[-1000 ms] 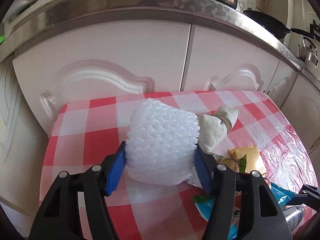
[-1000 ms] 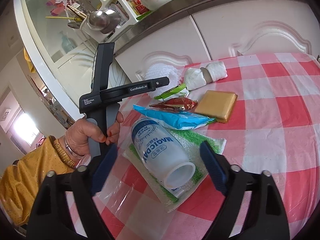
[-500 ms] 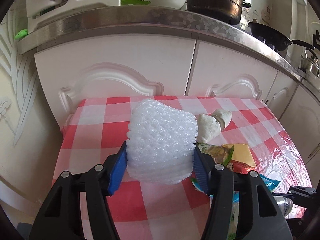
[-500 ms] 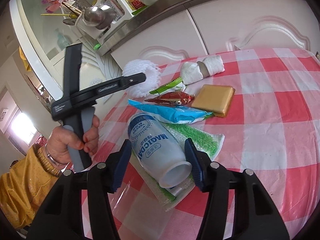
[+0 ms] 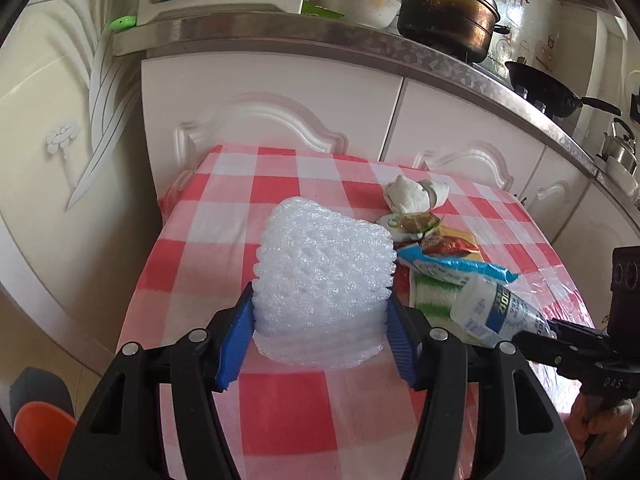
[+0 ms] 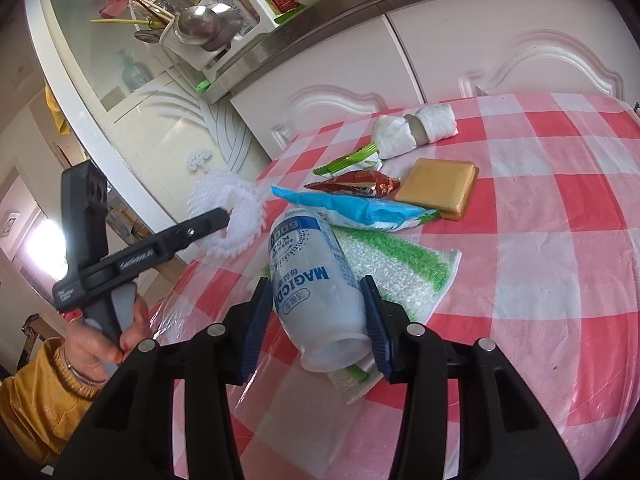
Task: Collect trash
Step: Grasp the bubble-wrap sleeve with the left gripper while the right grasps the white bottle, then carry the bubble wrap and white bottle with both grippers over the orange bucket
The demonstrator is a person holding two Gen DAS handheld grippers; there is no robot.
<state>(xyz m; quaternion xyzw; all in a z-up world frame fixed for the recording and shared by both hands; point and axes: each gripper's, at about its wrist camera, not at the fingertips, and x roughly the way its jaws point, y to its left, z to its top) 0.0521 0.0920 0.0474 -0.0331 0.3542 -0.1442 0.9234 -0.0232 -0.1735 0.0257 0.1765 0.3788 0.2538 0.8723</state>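
My left gripper [image 5: 320,338] is shut on a white foam net sleeve [image 5: 326,276] and holds it lifted above the red-checked tablecloth [image 5: 280,408]. The sleeve also shows in the right wrist view [image 6: 236,216], off the table's left side. My right gripper [image 6: 316,320] is shut on a white plastic bottle [image 6: 316,280] with blue print, tilted up over a green-striped cloth [image 6: 392,256]. The bottle shows in the left wrist view [image 5: 492,308] too. A blue wrapper [image 6: 352,212], a red wrapper [image 6: 356,182], a green wrapper [image 6: 348,160], a tan flat box [image 6: 438,184] and a white paper wad [image 6: 412,132] lie on the table.
White kitchen cabinets [image 5: 272,92] stand right behind the table. The counter above holds a dark pot [image 5: 448,16], bowls and a dish rack [image 6: 212,36]. An orange object [image 5: 40,432] sits on the floor at the left. The table's left edge [image 5: 148,264] drops off near the sleeve.
My left gripper has lifted the foam sleeve and pulled back left, away from the pile. My right gripper has shut on the bottle and raised it off the cloth.
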